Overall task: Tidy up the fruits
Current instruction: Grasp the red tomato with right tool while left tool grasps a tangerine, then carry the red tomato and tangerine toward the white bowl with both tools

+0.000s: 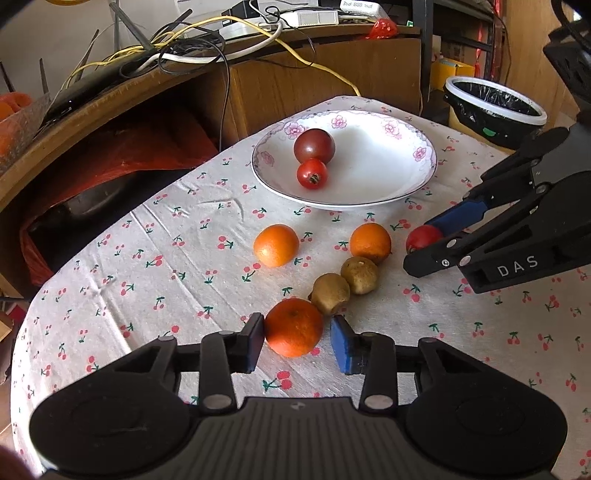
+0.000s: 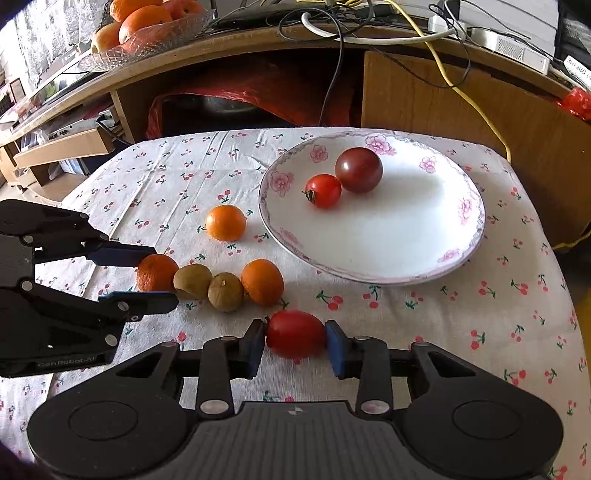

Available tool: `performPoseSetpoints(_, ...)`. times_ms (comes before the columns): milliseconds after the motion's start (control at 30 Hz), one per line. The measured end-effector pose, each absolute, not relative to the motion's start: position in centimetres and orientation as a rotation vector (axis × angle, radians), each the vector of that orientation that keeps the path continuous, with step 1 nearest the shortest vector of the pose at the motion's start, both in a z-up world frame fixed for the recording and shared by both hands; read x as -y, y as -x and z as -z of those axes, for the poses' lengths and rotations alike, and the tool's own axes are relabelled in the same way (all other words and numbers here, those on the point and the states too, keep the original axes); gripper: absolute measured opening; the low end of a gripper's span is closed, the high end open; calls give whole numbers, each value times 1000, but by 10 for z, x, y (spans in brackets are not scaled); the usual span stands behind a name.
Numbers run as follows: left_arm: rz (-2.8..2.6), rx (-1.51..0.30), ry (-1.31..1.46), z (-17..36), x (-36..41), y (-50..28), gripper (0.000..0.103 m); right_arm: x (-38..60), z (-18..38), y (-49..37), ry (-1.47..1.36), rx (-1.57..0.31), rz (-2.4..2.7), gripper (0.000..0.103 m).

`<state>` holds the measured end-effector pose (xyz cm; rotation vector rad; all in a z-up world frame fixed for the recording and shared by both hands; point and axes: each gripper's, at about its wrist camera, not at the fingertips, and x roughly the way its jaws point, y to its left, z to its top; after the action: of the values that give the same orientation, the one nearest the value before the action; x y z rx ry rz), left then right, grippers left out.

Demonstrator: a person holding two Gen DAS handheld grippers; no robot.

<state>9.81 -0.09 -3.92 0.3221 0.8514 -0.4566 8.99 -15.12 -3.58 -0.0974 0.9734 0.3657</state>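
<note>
My left gripper [image 1: 297,339] sits low over the cherry-print cloth, fingers astride an orange [image 1: 293,326]. Its left pad touches the peel and a thin gap shows at the right pad. My right gripper [image 2: 295,343] is shut on an oval red tomato [image 2: 295,334], both pads pressing it. Between them lie two kiwis [image 1: 330,293] [image 1: 359,275] and two more oranges [image 1: 276,245] [image 1: 370,242]. The flowered white plate [image 1: 369,205] behind holds a dark tomato [image 1: 314,146] and a small red tomato [image 1: 312,174].
A lined waste bin [image 1: 495,107] stands past the table's far right corner. A wooden desk [image 2: 443,92] with trailing cables runs behind the table. On it is a glass bowl of oranges [image 2: 147,33]. The cloth drops off at the table's left edge.
</note>
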Motion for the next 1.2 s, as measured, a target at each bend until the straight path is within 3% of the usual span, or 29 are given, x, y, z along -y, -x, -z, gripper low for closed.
performPoseSetpoints(900, 439, -861, -304, 44, -5, -98, 50, 151, 37, -77, 130, -999, -402, 33)
performPoseSetpoints(1200, 438, -869, -317, 41, -3, -95, 43, 151, 35, -75, 138, -1012, -401, 31)
